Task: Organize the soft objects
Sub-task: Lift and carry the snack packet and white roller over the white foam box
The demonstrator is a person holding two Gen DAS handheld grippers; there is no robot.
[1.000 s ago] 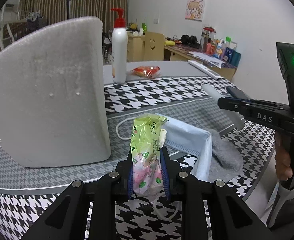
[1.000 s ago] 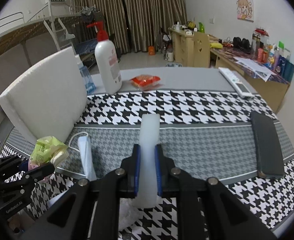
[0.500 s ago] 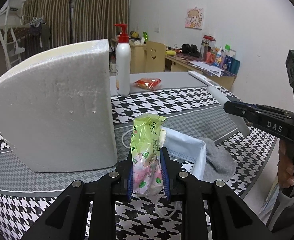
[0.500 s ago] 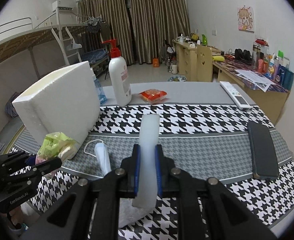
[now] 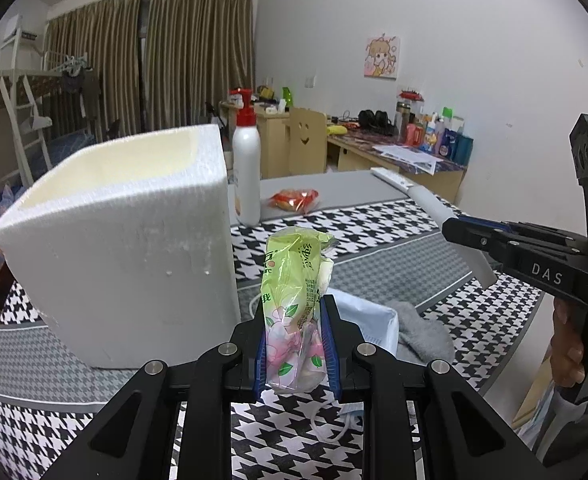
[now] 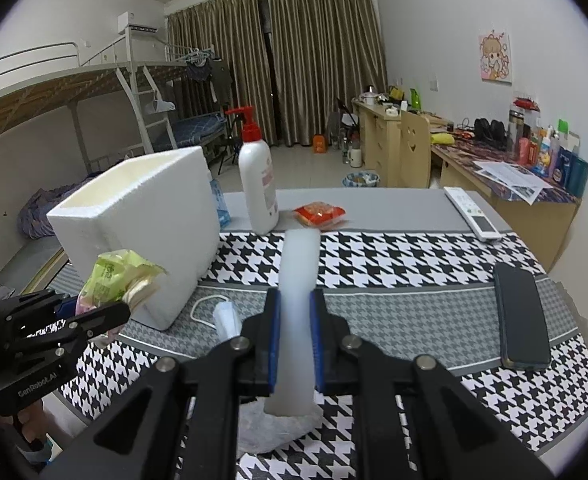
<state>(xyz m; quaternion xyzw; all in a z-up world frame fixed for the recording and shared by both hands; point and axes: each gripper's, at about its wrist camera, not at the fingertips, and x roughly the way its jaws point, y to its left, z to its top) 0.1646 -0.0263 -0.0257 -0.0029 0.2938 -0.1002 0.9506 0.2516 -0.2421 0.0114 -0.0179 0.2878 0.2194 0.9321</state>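
Left gripper (image 5: 296, 344) clamps a green tissue pack (image 5: 294, 300); right gripper (image 6: 296, 344) clamps a white foam strip (image 6: 298, 280); foam box (image 5: 126, 240) at ten o'clock.

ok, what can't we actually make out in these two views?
- Foam box interior: both views sit too low, walls hide the floor.
- White foam strip lower end: right wrist view, hidden behind the right tongs.
- Tissue pack print: left wrist view, too small and crinkled to read.
- Face mask: mostly behind the left tongs.
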